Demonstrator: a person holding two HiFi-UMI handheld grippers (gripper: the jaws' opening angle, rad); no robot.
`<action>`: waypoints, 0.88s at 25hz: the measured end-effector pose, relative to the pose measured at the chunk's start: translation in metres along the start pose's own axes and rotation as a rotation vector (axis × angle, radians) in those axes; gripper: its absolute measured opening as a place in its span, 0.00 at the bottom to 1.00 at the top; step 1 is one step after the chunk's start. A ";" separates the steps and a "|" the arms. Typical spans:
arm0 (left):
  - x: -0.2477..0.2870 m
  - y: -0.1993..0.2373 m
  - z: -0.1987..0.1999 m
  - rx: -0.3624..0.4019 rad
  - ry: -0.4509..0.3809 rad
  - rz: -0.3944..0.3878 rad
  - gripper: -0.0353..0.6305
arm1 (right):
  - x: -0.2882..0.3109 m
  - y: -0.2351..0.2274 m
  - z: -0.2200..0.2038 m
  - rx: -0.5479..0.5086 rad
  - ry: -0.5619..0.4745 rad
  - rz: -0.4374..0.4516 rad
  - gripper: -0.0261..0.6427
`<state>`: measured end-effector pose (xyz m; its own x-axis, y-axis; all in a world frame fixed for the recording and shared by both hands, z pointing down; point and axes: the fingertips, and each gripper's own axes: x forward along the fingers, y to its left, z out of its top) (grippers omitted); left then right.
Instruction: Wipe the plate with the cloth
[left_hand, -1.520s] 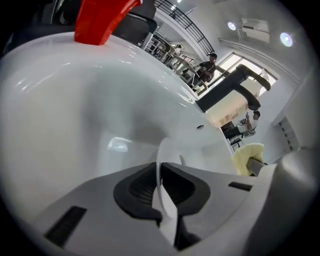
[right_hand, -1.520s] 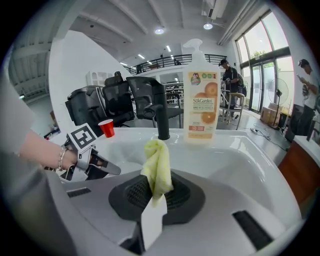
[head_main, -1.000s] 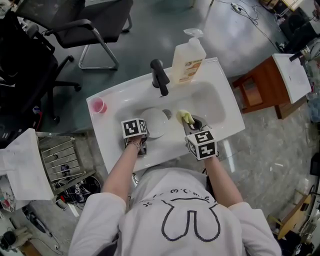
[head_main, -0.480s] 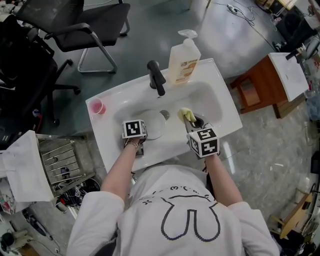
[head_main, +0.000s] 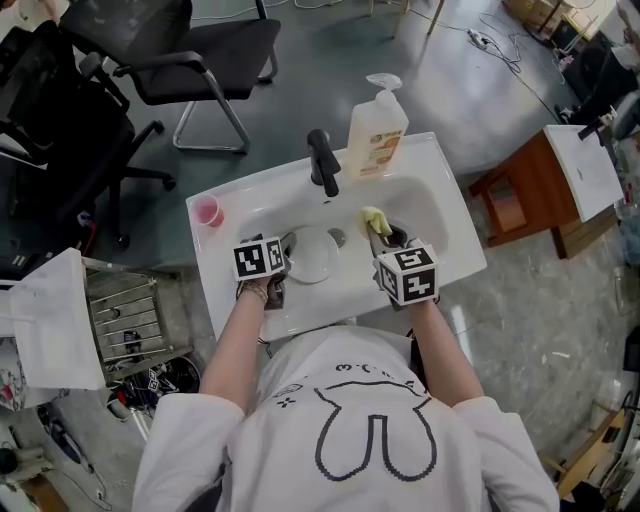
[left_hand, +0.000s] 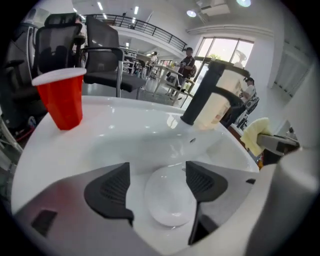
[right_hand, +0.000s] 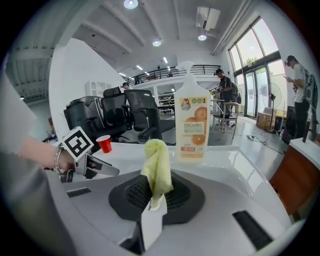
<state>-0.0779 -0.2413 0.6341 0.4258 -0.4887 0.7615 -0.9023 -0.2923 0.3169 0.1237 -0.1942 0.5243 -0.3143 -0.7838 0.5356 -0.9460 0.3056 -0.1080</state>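
Currently pinching crumpled yellow cloth (right_hand: 157, 165) in right gripper (right_hand: 152, 192), just right of round white ceramic plate (head_main: 312, 253). Just been opening left gripper (left_hand: 156, 185) wide, empty, plate straight ahead below jaws, nearer.

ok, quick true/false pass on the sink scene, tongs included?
1. The right tongs are shut on the cloth. True.
2. The left tongs grip the plate. False: their jaws have just been opening and stand apart. The plate lies in the sink and the pads do not press on it.
3. The cup stands on the sink's rim. True.
4. The soap bottle lies in the basin. False: it stands upright on the rim beside the faucet.
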 end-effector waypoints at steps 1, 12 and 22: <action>-0.005 -0.002 0.007 0.013 -0.033 -0.010 0.58 | 0.001 0.002 0.003 -0.007 -0.005 0.005 0.11; -0.075 -0.033 0.073 0.192 -0.360 -0.077 0.60 | 0.005 0.010 0.038 -0.018 -0.083 0.032 0.11; -0.144 -0.053 0.133 0.321 -0.675 -0.047 0.60 | -0.013 0.007 0.096 -0.062 -0.269 -0.034 0.11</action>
<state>-0.0826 -0.2647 0.4324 0.5057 -0.8379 0.2055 -0.8620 -0.5004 0.0809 0.1132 -0.2339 0.4364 -0.2997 -0.9070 0.2959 -0.9524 0.3023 -0.0378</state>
